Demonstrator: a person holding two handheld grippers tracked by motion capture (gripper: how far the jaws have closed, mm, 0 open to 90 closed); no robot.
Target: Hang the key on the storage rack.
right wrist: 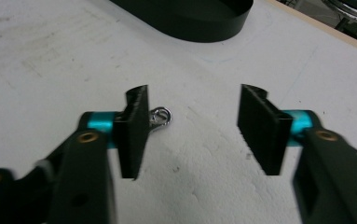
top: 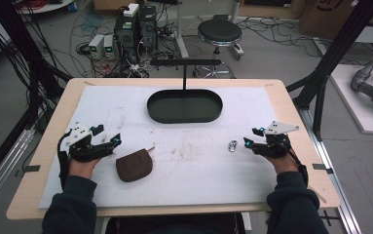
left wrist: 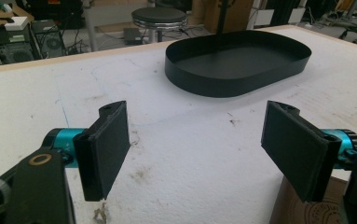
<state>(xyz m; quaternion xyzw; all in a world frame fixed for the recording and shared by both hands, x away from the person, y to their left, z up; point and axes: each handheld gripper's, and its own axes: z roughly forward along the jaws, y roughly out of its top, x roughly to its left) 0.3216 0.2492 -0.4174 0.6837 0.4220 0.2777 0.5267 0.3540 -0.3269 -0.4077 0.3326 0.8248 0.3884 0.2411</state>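
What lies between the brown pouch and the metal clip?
Nothing: in the high view, only bare white mat separates the brown pouch from the metal clip.

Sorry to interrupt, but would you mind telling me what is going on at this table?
A person sits at the table with a hand-held gripper in each hand. The right hand-held gripper is open beside a small silver metal clip, which lies just outside one of its jaws. The left hand-held gripper is open and empty, near a brown pouch. Nothing is held. A black oval tray sits empty farther back.
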